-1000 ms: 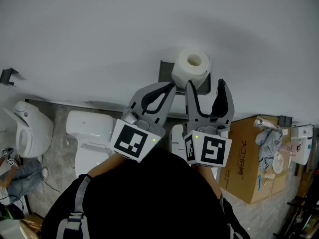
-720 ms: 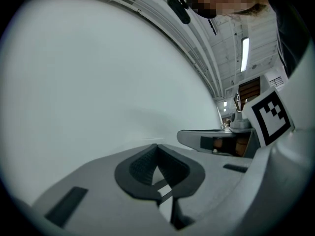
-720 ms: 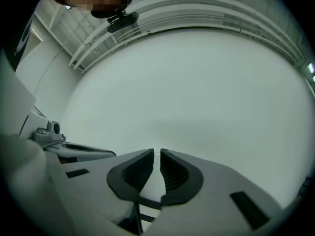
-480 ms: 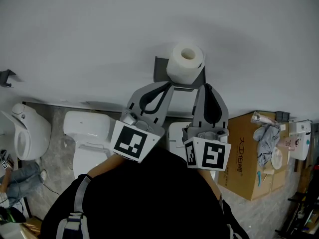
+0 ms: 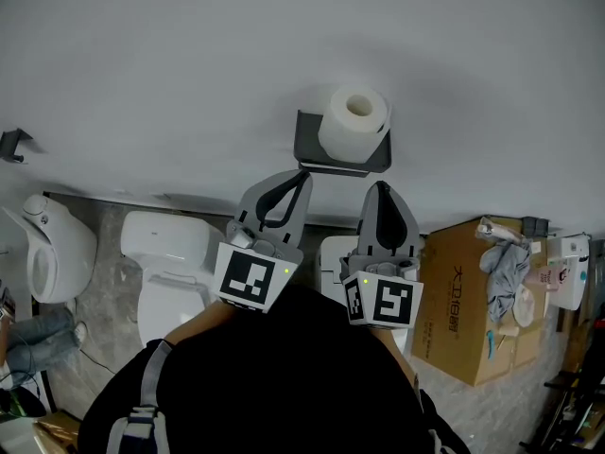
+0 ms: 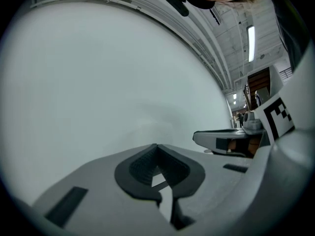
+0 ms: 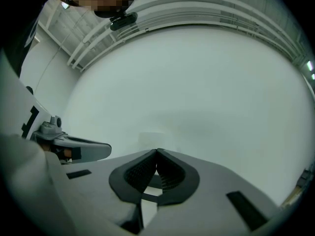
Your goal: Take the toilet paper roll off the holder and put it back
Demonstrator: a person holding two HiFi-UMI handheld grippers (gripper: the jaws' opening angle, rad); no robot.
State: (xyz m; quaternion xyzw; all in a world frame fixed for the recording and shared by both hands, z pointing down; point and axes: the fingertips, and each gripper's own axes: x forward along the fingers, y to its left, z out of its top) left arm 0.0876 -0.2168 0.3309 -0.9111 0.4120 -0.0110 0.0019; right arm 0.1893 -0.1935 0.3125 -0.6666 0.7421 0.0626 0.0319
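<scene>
A white toilet paper roll (image 5: pixel 353 121) sits on a dark grey wall holder (image 5: pixel 321 148) on the white wall. Below it my left gripper (image 5: pixel 302 174) is shut and empty. My right gripper (image 5: pixel 379 186) is also shut with nothing in it, just under the holder's right end. Both hang apart from the roll. In the left gripper view my left gripper (image 6: pixel 157 146) has its tips pressed together against bare wall, and the right gripper view shows my right gripper (image 7: pixel 157 151) the same way. The roll is out of both gripper views.
A white toilet (image 5: pixel 170 253) stands below left, a urinal (image 5: pixel 52 244) at the far left. A cardboard box (image 5: pixel 473 301) with cloths on top sits at the right. Another white fixture (image 5: pixel 336 258) lies under my grippers. A person's legs (image 5: pixel 38 334) show at the lower left.
My right gripper's jaws, open around the roll a second ago, have shut empty. Both grippers have dropped down away from the roll, which stays on the holder.
</scene>
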